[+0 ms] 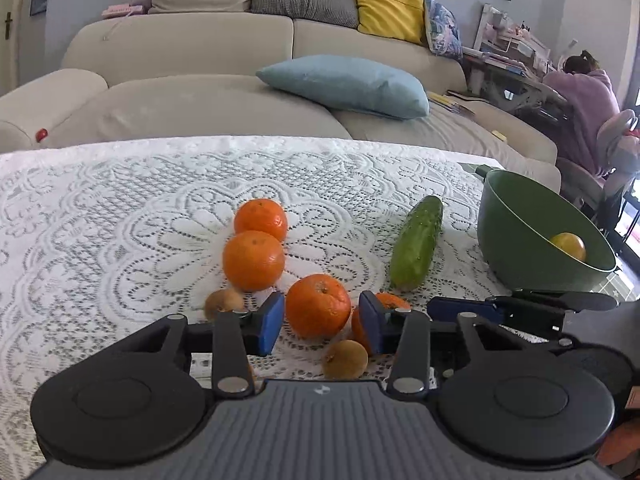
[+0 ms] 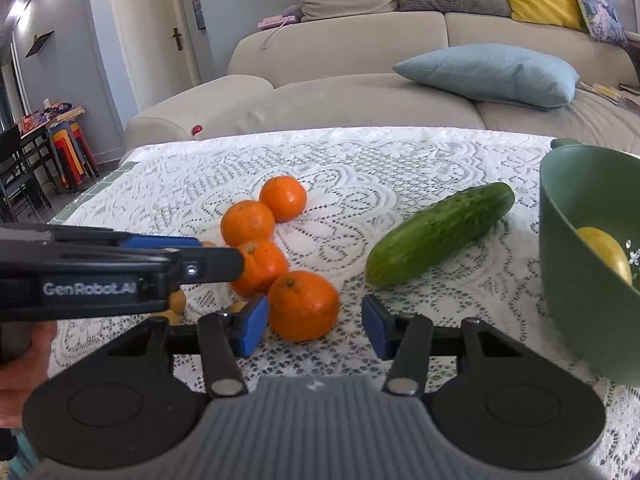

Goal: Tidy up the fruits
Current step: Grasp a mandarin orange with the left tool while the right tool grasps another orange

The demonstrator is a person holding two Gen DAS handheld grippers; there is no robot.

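My left gripper (image 1: 320,322) gapes empty around a round orange mandarin (image 1: 318,306) mid-table on the lace tablecloth (image 1: 120,200); my right gripper (image 2: 314,324) also gapes, empty. It looks light, soft-skinned: I'd squeeze its widest middle gently.

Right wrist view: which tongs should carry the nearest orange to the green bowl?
Right. The open right tongs bracket that orange, and the green bowl stands just to their right. The left tongs, also open, frame another orange farther from the bowl.
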